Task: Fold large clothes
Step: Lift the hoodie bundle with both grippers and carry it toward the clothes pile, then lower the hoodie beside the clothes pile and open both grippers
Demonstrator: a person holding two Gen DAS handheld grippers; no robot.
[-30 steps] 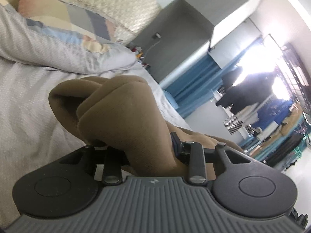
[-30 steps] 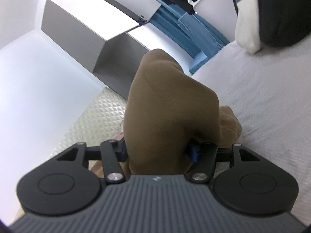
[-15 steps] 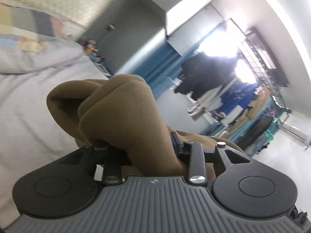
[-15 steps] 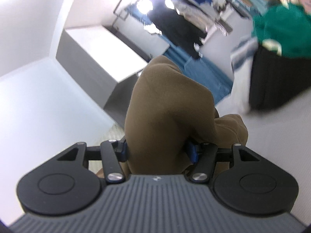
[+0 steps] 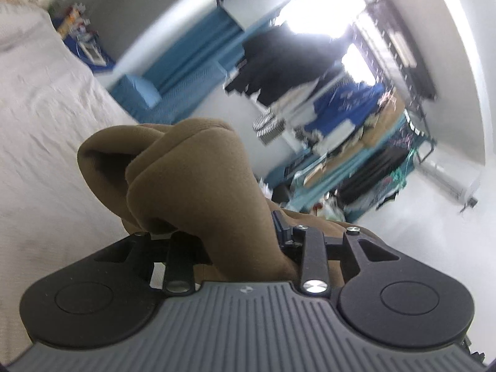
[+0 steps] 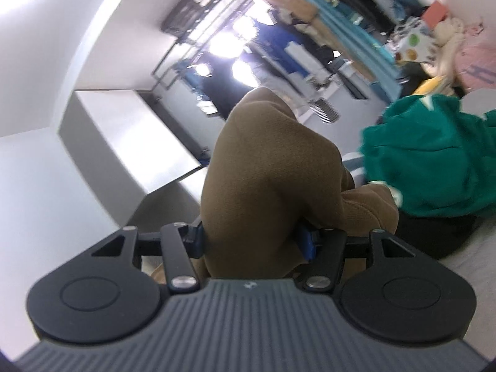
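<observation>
1. Brown garment is pinched in left hand-held gripper, bunched above the bed at 9 o'clock.
2. Same cloth is clamped in right hand-held gripper; green garment at 3 o'clock.

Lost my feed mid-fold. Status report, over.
Left hand-held gripper and right hand-held gripper both clamped on brown garment, bunched. Green clothing pile close right. Bed sheet below.
</observation>
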